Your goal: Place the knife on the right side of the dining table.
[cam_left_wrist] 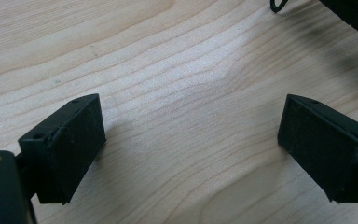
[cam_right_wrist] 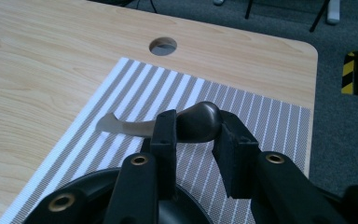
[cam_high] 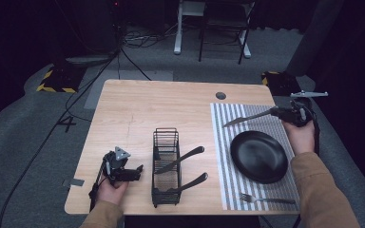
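Observation:
My right gripper [cam_high: 285, 113] is shut on the dark handle of a table knife [cam_high: 247, 118], held above the far part of a striped placemat [cam_high: 221, 142]; the blade points left. In the right gripper view the handle [cam_right_wrist: 198, 122] sits between the jaws of the right gripper [cam_right_wrist: 196, 135], and the blade runs out to the left over the placemat [cam_right_wrist: 261, 116]. A black plate [cam_high: 259, 156] rests on the mat, with a fork [cam_high: 266, 199] along its near edge. My left gripper [cam_high: 138, 172] stands open just over the bare wood at the front left, and in its own view the left gripper [cam_left_wrist: 191, 149] holds nothing.
A black wire cutlery caddy [cam_high: 165, 166] stands mid-table, just right of the left gripper, with two dark-handled utensils [cam_high: 180, 159] sticking out to the right. A cable hole [cam_high: 221, 95] lies near the table's far edge. A corner of the caddy [cam_left_wrist: 354, 14] shows in the left gripper view.

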`<state>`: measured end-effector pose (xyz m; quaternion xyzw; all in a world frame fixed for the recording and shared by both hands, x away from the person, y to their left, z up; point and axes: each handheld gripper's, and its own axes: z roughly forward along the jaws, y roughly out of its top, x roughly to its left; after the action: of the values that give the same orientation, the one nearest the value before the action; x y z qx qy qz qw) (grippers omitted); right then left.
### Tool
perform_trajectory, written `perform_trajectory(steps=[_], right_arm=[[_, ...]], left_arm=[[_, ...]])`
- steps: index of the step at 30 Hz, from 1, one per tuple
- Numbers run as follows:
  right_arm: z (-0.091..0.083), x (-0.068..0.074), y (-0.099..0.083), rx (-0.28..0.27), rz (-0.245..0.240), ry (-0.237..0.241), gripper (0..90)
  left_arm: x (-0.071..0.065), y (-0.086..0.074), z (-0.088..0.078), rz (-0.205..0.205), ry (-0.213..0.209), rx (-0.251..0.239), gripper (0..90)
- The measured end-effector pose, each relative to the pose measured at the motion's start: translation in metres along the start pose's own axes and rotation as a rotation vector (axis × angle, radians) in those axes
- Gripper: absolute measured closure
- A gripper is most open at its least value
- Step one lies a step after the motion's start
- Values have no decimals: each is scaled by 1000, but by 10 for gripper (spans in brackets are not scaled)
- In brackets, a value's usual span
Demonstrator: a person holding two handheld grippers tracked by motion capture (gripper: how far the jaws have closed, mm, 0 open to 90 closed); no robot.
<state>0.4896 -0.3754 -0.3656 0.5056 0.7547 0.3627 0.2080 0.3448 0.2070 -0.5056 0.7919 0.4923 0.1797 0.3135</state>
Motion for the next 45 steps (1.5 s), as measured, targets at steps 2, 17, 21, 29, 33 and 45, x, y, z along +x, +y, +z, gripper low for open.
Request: perform_trajectory(steps=[2,17,21,29,33,45], right_arm=[[2,-5,-2,6,9,2,697],[19,-30,-12,44,45,-5,670],[24,-35,-16,64,48,-21,665],[32,-46,-25,81,90,-22,664],[35,-50,-30,86,113,-14,663],[44,-56,-35,100,124,-28,656]], left_arm=[[0,0,0,0,0,0,77],[-1,0,0,-8,6,-2,77],[-1,0,0,-8,6,-2,77],[-1,0,0,-8,6,-2,77],[-1,0,0,-8,6,-1,77],[-1,0,0,-8,6,-2,76]])
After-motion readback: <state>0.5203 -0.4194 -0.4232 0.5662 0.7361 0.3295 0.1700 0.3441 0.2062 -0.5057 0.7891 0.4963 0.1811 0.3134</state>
